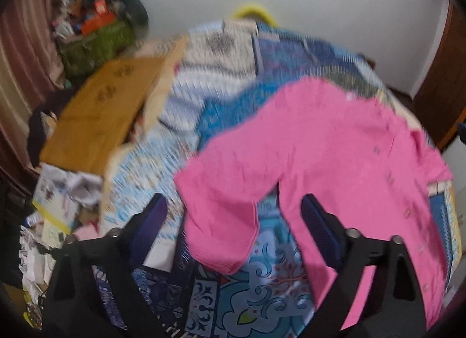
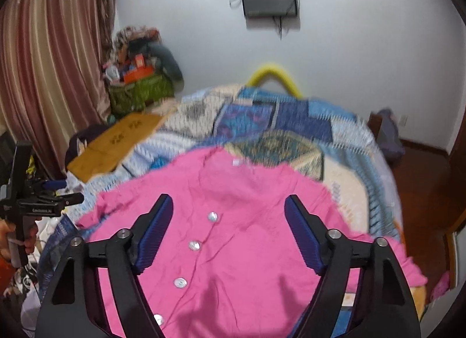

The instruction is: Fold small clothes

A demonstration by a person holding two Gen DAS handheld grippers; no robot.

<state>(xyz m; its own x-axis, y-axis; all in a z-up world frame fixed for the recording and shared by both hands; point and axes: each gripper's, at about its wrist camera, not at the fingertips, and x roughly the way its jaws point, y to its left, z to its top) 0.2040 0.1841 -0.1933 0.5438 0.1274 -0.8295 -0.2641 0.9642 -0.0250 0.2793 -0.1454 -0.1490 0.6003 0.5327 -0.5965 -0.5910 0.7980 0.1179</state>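
While both hover open, pink shirt under right gripper

— How do the two grippers stand?
— The left gripper has its jaws spread wide, holding nothing. The right gripper is the same, fingers far apart.
— And the hand?
— The left hand grips its handle.

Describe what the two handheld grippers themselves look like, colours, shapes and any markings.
Both match: the left gripper and the right gripper have matte black angular linkage arms with silver round pivot pins, ending in dark blue ribbed finger pads. In the right wrist view, the left gripper's side shows a black body with small white lettering, too blurred to read, on a black handle held in a bare hand.
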